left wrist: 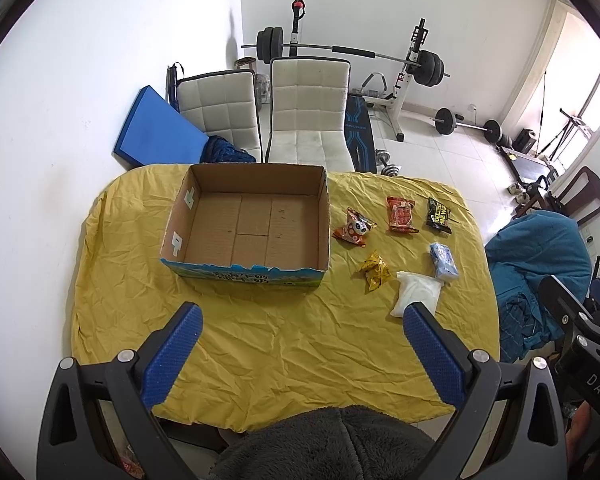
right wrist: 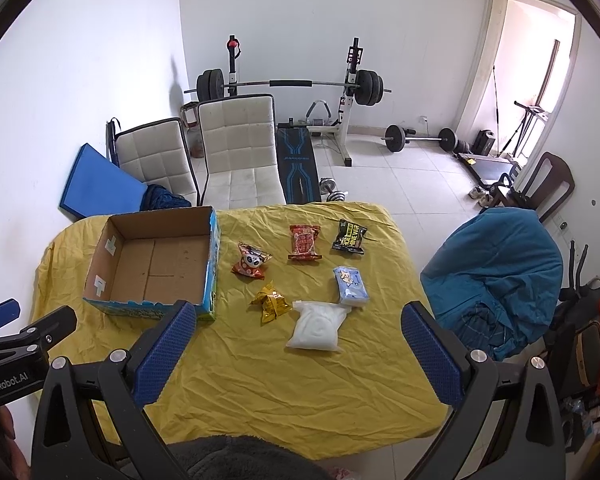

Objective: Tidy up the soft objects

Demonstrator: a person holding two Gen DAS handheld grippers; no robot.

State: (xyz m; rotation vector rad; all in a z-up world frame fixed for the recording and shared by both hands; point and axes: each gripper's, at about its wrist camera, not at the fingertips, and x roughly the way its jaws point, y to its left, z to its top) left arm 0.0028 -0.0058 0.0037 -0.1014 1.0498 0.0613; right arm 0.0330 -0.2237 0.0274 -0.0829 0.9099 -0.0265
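**Yellow-draped table in a home gym: both grippers held above the near edge, six soft packets lying to the right of an empty box.**

The right gripper (right wrist: 298, 334) hangs with its blue pads spread wide and nothing between them; the white pouch (right wrist: 317, 327) lies directly ahead of it, nearest of all, its long axis running roughly away from the tool. The left gripper (left wrist: 300, 334), likewise spread and empty, faces the cardboard box (left wrist: 247, 222) instead, with the pouch off toward its right finger. Beyond lie the yellow packet (right wrist: 270, 303), blue tissue pack (right wrist: 351, 285), panda bag (right wrist: 252, 265), red packet (right wrist: 305, 242) and black packet (right wrist: 349, 236). The right hand appears better placed for the first pick.
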